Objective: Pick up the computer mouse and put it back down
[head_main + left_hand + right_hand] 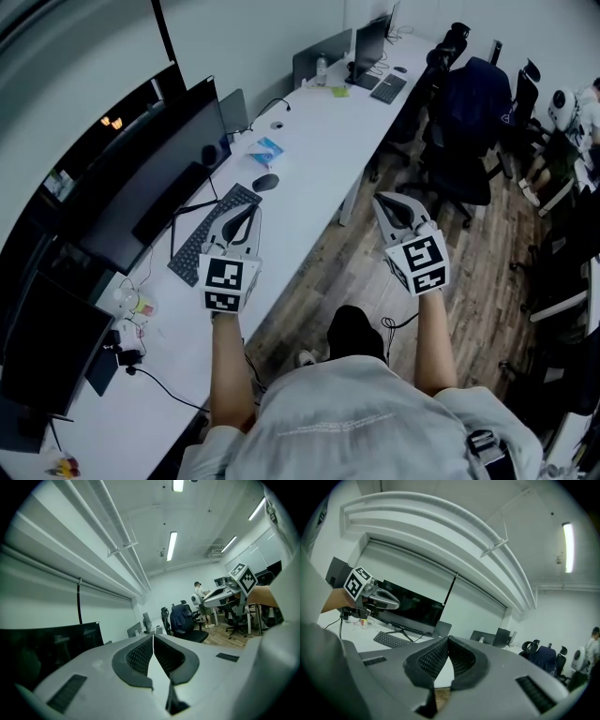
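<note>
The dark computer mouse lies on the long white desk, just beyond the black keyboard. My left gripper hovers above the keyboard's near end, short of the mouse, jaws shut with nothing between them. Its black ribbed pads meet at the tips and point up toward the ceiling. My right gripper is held over the wooden floor, off the desk's edge, also shut and empty, its pads touching at the front. The mouse does not show in either gripper view.
Dark monitors line the wall side of the desk. A blue-and-white packet lies past the mouse. Further along stand another monitor, a keyboard and a bottle. Office chairs crowd the aisle at right. Cables and small items lie near me.
</note>
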`<action>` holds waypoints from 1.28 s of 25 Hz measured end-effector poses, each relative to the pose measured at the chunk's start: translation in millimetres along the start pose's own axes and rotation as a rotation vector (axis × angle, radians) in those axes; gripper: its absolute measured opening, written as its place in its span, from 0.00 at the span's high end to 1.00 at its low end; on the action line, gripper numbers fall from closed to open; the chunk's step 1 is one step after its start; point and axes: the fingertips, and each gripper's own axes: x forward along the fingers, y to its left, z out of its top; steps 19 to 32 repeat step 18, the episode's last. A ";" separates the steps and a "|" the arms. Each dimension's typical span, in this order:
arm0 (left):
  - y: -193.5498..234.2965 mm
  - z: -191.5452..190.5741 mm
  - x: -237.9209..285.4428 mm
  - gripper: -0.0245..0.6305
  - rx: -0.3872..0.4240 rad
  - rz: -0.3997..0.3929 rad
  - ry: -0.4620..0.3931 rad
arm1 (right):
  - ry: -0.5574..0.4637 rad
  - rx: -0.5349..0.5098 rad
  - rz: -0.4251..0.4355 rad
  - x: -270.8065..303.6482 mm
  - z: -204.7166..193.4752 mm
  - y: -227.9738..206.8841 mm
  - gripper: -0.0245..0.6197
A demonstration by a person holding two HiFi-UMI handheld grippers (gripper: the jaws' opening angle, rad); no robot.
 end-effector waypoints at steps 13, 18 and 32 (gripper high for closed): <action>7.5 -5.7 1.4 0.94 -0.015 0.022 0.016 | -0.001 -0.010 0.007 6.2 0.6 -1.1 0.96; 8.9 -7.3 8.3 0.94 -0.015 0.018 0.025 | 0.008 -0.006 -0.009 8.5 -1.8 -6.4 0.96; 8.9 -7.3 8.3 0.94 -0.015 0.018 0.025 | 0.008 -0.006 -0.009 8.5 -1.8 -6.4 0.96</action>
